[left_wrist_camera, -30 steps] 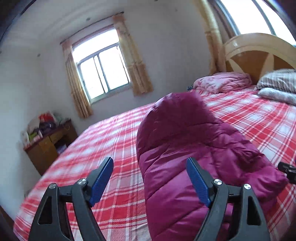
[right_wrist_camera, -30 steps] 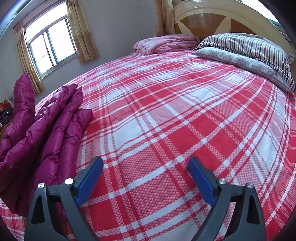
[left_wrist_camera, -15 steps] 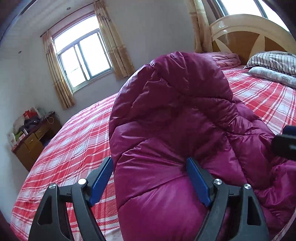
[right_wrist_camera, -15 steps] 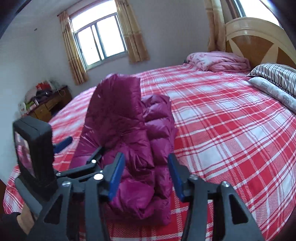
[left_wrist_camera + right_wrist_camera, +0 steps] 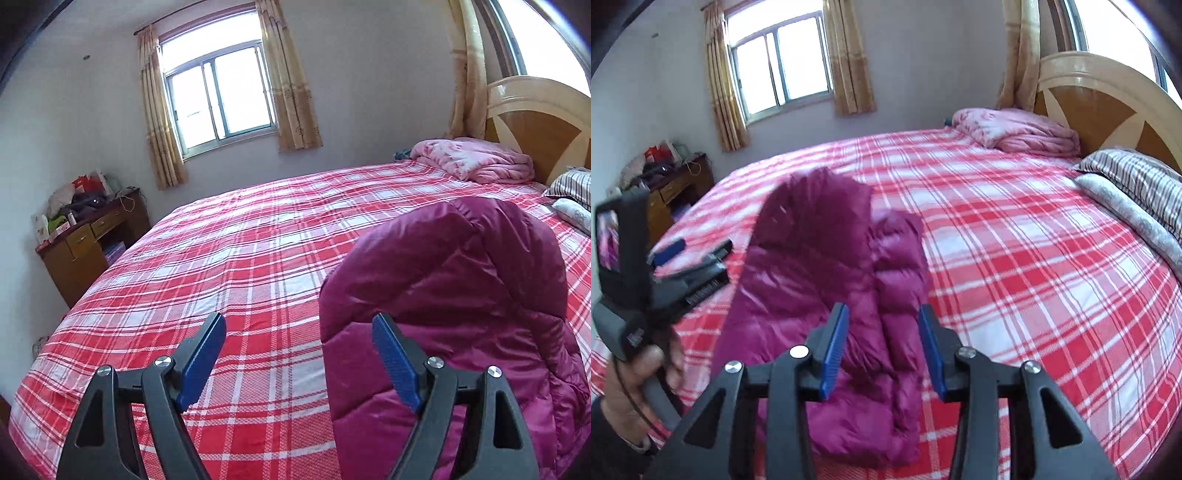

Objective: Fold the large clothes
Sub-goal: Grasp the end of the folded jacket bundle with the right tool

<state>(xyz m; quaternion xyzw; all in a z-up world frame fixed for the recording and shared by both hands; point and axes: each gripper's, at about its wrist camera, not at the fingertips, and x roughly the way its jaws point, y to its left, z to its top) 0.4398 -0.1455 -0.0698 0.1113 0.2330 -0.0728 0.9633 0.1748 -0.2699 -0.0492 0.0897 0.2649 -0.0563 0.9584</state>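
A magenta puffer jacket (image 5: 827,295) lies folded lengthwise on the red plaid bed (image 5: 1015,258). In the left wrist view the jacket (image 5: 461,295) bulges up at the right. My left gripper (image 5: 299,354) is open and empty, over the bedspread just left of the jacket; it also shows in the right wrist view (image 5: 690,251), held in a hand. My right gripper (image 5: 882,343) is open and empty, above the jacket's near end.
A folded pink blanket (image 5: 1015,129) and striped pillows (image 5: 1137,181) lie by the wooden headboard (image 5: 1100,103). A cluttered wooden cabinet (image 5: 88,240) stands left of the bed under a curtained window (image 5: 221,103).
My left gripper has pulled back and left, off the jacket. My right gripper has risen and moved slightly right above the jacket's near end. The jacket top is sinking.
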